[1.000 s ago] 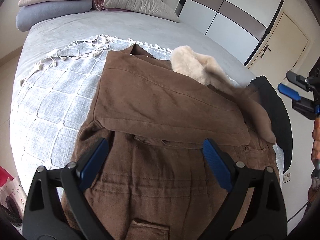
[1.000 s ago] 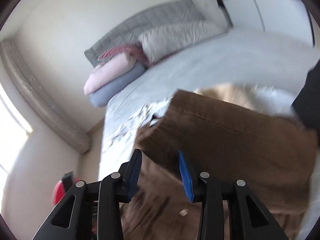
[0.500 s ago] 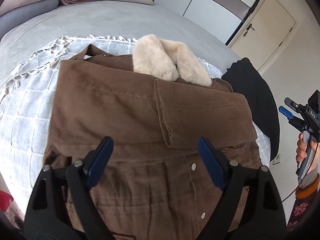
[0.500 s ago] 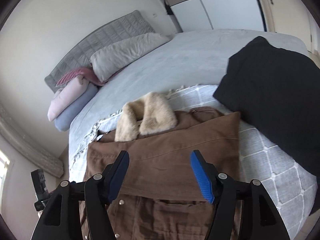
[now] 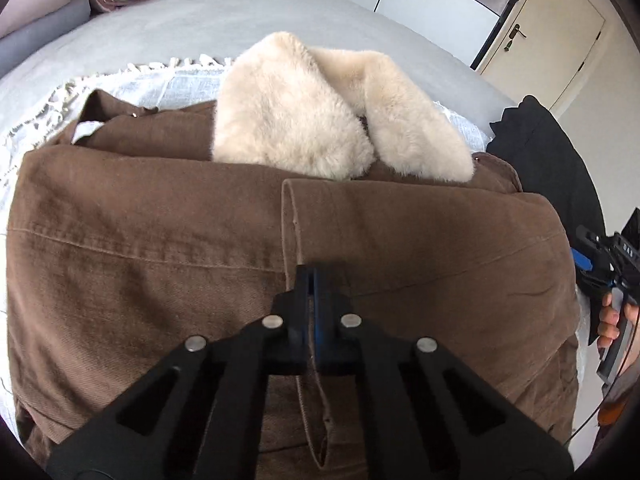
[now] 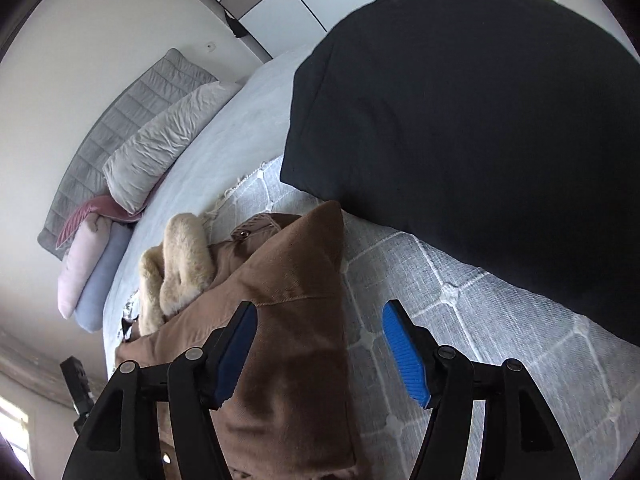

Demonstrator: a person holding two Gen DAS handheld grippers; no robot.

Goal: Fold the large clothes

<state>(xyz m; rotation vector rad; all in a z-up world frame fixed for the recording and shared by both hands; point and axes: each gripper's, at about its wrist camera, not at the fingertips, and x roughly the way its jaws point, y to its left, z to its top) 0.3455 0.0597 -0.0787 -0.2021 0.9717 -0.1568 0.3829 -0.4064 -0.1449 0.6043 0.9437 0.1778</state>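
Note:
A brown jacket (image 5: 160, 248) with a cream fur collar (image 5: 320, 116) lies on the bed with both sleeves folded across its front. My left gripper (image 5: 311, 284) is shut over the middle of the jacket, at the cuff edge of the right sleeve (image 5: 420, 240); whether it pinches cloth I cannot tell. My right gripper (image 6: 320, 344) is open beside the jacket's right edge (image 6: 296, 280), its left pad (image 6: 236, 352) over the brown cloth. It also shows in the left wrist view (image 5: 600, 264), off the bed's right side.
A black garment (image 6: 460, 120) lies folded to the right of the jacket on a grey checked throw (image 6: 440, 320). Pillows (image 6: 160, 148) and a grey headboard stand at the bed's far end. A wardrobe and a door (image 5: 552, 12) are beyond.
My left gripper has shut and moved down close to the jacket's middle. My right gripper has dropped low at the jacket's right edge, near the black garment, and stays open.

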